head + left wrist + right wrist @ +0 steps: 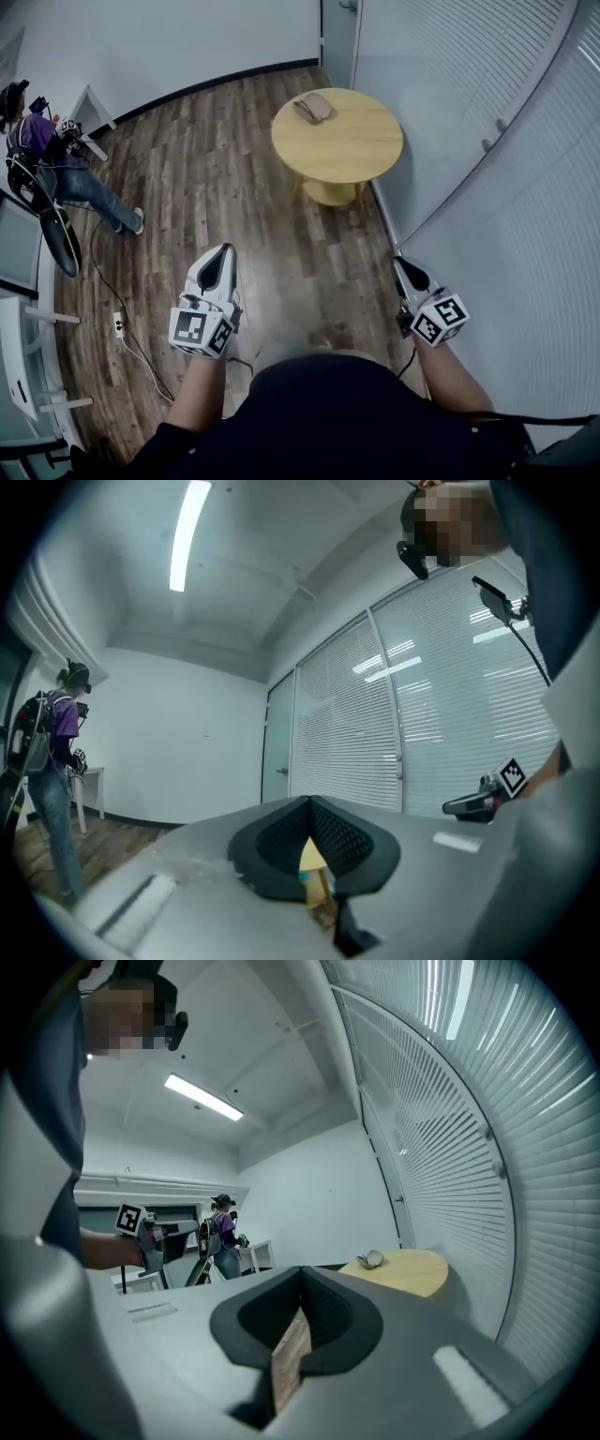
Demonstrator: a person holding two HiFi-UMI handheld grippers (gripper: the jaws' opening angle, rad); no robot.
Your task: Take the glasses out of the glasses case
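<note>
A beige glasses case [314,107] lies closed on the far left part of a round yellow table [352,150], well ahead of both grippers. My left gripper [223,251] and right gripper [397,262] are held out level over the wooden floor, side by side and far short of the table. Both are shut with nothing between the jaws. In the right gripper view the case [371,1259] and table [412,1271] show small beyond the shut right gripper [302,1274]. In the left gripper view a sliver of yellow table shows behind the shut left gripper [309,803].
A wall of white blinds [525,187] runs along the right, close to the table. A door [337,28] stands behind the table. Another person in a purple top [37,141] stands at the far left beside a white desk [19,356]. Cables [122,328] trail on the floor [216,169].
</note>
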